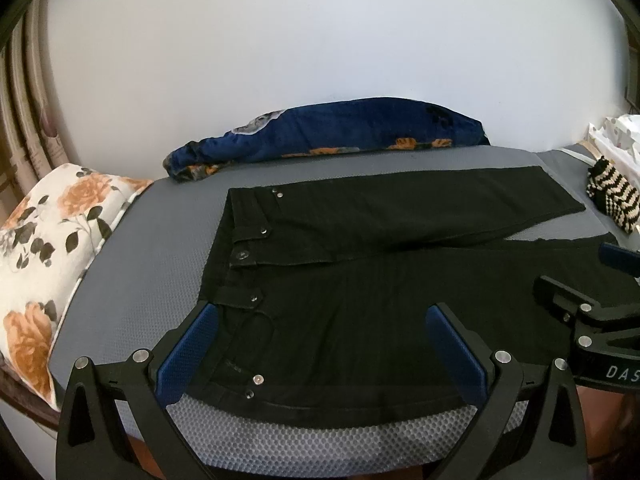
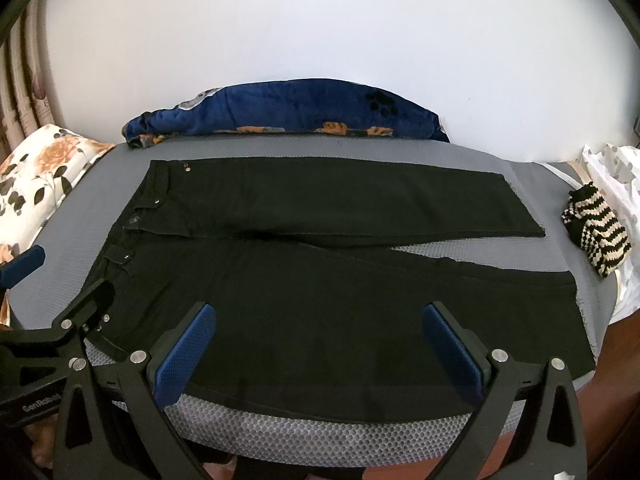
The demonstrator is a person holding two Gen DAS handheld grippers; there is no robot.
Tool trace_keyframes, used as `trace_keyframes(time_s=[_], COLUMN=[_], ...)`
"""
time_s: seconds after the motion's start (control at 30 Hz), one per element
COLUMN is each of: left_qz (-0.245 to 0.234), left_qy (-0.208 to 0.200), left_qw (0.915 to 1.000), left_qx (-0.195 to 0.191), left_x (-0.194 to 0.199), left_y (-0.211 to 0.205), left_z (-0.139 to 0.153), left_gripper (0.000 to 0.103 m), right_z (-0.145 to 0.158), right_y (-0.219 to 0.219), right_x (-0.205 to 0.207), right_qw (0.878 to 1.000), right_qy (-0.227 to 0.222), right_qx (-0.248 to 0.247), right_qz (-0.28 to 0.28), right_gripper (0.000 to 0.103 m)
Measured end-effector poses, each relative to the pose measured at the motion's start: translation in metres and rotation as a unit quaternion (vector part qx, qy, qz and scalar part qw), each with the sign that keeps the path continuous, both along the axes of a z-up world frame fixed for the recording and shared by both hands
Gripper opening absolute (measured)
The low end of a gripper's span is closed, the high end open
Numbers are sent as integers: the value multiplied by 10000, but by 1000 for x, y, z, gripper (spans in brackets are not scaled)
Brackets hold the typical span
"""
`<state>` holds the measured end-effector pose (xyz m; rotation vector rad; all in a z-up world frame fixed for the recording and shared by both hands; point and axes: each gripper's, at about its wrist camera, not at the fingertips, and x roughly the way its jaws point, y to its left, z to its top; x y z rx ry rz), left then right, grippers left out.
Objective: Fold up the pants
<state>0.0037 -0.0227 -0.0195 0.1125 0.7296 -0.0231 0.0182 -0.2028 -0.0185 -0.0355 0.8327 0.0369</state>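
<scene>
Both grippers [image 1: 322, 350] [image 2: 320, 350], jaws wide apart

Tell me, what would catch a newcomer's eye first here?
The black pants spread flat across the grey mat, waistband at the left, legs running right. Both open grippers, left and right, hover at the near edge. A blue blanket lies behind, against the white wall.

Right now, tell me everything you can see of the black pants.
The black pants lie flat and unfolded on the grey mat, front up, waist to the left, legs running right and splayed slightly apart toward the hems. The fabric looks like dark denim, with metal rivets and a waist button. The left gripper and right gripper hang open over the near leg; neither holds cloth.
</scene>
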Motion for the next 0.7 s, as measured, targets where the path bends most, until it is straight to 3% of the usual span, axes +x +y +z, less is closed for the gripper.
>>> trace_keyframes(time_s=[0.7], left_qz=[48], left_qy=[86], left_qw=[9999], left_qx=[-27], left_x=[3], left_y=[10], left_z=[2], left_gripper=[103], right_z=[-3], right_y=[5], right_x=[5], right_qw=[9999], right_qy=[97], right_qx=[38], right_qz=[27], right_gripper=[103])
